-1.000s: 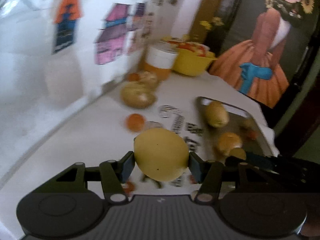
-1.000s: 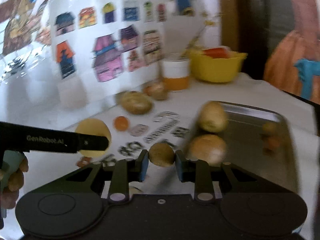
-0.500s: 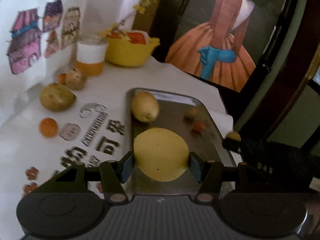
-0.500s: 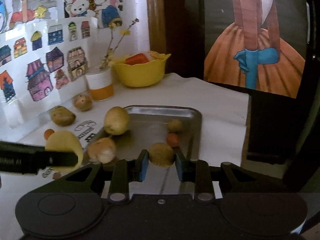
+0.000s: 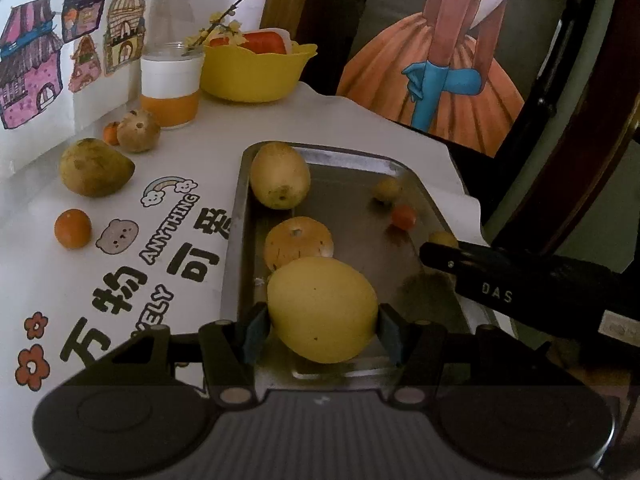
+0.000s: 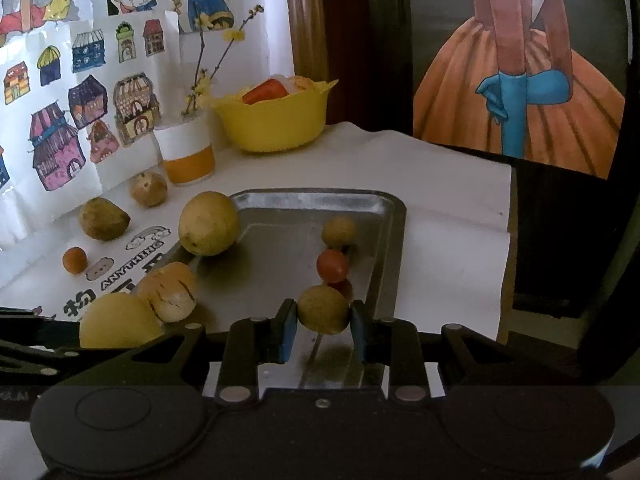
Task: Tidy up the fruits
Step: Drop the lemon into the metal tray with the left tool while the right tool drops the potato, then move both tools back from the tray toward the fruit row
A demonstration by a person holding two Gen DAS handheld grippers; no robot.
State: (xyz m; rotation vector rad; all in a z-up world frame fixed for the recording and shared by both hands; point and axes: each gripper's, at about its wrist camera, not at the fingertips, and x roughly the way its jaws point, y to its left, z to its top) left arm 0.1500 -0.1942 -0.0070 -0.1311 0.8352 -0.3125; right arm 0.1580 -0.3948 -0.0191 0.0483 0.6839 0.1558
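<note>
**Two fruits carried over the tray, release pending**

Left gripper point(image 5: 322, 334): clamped on a large smooth yellow fruit point(image 5: 322, 309), held over the near end of the rectangular stainless steel tray point(image 5: 234, 240). Whether touching the tray floor or just above it: not determinable.

Right gripper point(image 6: 323, 330): clamped on a small round olive-brown fruit point(image 6: 322, 309), held over the near right part of the same tray, just short of a small red fruit point(image 6: 332, 266) and a small yellowish fruit point(image 6: 338, 231) ranged ahead of it.

Already in the tray, ahead of the left gripper: a scarred pale orange fruit point(image 5: 298, 243), then a large yellow-brown oval fruit point(image 5: 279, 175) at the far left corner.

Outside the tray, ahead and left: a mottled brown pear-shaped fruit point(image 5: 95, 167), a small orange citrus point(image 5: 73, 228), a rough brown round fruit point(image 5: 138, 130).

Step judged: placement stage. Next move likely lowering to the tray floor, then opening the jaws gently; round fruits prone to rolling on bare metal.

Surface: white printed tablecloth point(image 5: 132, 264). Beyond: an orange-and-white cup point(image 5: 170, 88) with twigs, a yellow plastic bowl point(image 5: 252, 76), paper house drawings on the wall.
</note>
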